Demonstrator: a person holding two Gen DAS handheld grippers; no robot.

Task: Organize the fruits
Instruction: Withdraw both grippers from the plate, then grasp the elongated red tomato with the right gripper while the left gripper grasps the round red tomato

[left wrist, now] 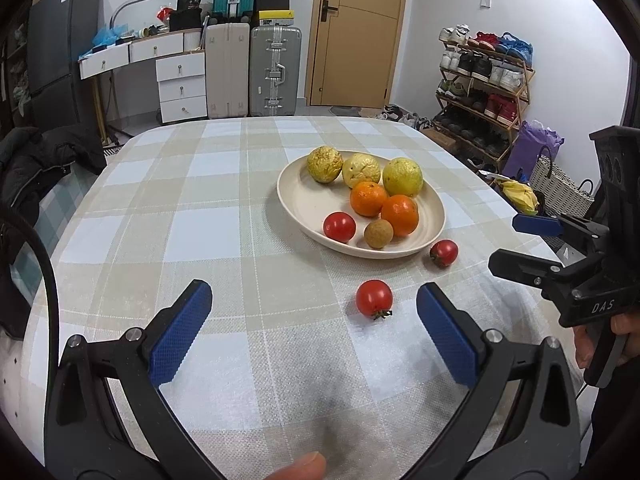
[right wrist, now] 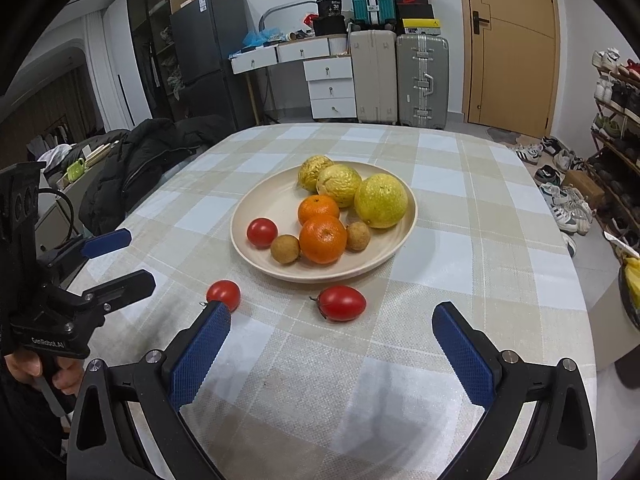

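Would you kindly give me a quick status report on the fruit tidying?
Both tongs, left and right, open, empty. Two tomatoes loose on tablecloth, outside plate. Nothing in the way.

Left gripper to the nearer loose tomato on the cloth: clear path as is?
Probably yes. The left gripper is open, and the tomato lies on the tablecloth just ahead, nearer its right finger, with nothing between. The plate and right gripper sit off to the side.
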